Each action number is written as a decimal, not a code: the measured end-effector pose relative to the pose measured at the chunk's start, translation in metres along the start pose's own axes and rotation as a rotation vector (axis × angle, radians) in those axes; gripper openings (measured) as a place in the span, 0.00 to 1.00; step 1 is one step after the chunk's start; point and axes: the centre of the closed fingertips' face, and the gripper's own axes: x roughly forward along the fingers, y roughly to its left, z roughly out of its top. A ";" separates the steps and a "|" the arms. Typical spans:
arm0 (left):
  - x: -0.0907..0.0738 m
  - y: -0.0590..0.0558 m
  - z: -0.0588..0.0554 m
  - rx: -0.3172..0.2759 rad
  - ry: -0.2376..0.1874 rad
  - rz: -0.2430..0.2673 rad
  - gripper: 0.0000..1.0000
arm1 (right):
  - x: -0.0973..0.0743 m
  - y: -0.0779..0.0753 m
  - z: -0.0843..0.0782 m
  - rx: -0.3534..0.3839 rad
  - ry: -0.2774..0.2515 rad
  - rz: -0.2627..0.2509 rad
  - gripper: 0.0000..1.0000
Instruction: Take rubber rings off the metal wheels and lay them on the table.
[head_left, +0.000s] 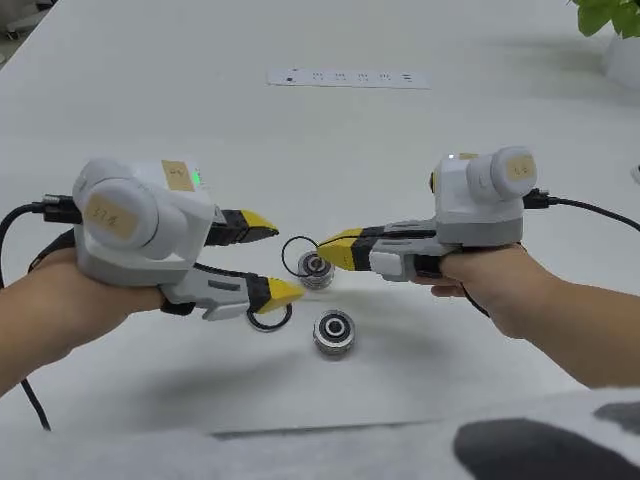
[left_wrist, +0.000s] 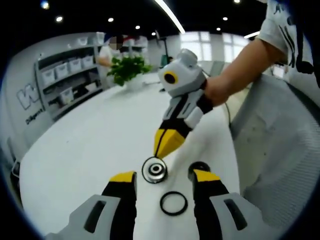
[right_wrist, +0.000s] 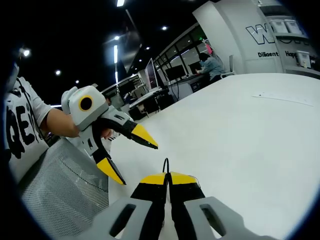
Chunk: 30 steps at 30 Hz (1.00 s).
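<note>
**Head view.** You are holding the right gripper (head_left: 325, 250) with its jaws pressed together on a thin black rubber ring (head_left: 284, 256). The ring is standing out from the yellow tips as a loop towards your left. A metal wheel (head_left: 316, 272) is sitting on the white table (head_left: 450, 150) just under those tips and is overlapping the lower edge of the loop. Whether ring and wheel are touching cannot be told. You are holding the left gripper (head_left: 272, 258) with its jaws wide apart and nothing between them, its tips facing the ring from the other side. A second rubber ring (head_left: 268, 329) is lying flat on the table, partly under the lower left jaw. A second metal wheel (head_left: 333, 332) is standing just beside it. A white power strip (head_left: 348, 77) is lying well apart, at the far side of the table.

**Left gripper view.** The parted tips are framing the metal wheel (left_wrist: 154, 170), and the right gripper (left_wrist: 166, 145) is pointing down at it. The second rubber ring (left_wrist: 174, 203) is lying between the jaws, nearer the camera.

**Right gripper view.** The ring's edge (right_wrist: 165, 165) is rising from between the closed tips, and the left gripper (right_wrist: 134, 160) is gaping at the left.
</note>
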 end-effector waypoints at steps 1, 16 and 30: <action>-0.001 0.000 0.000 -0.003 -0.002 0.002 0.47 | 0.000 0.001 0.000 -0.001 0.000 0.001 0.00; -0.025 -0.001 -0.005 -0.027 -0.022 0.034 0.52 | 0.005 0.017 0.003 -0.002 0.006 0.038 0.00; -0.037 0.000 -0.020 -0.051 -0.011 0.054 0.58 | 0.014 0.029 -0.009 0.001 0.050 0.078 0.00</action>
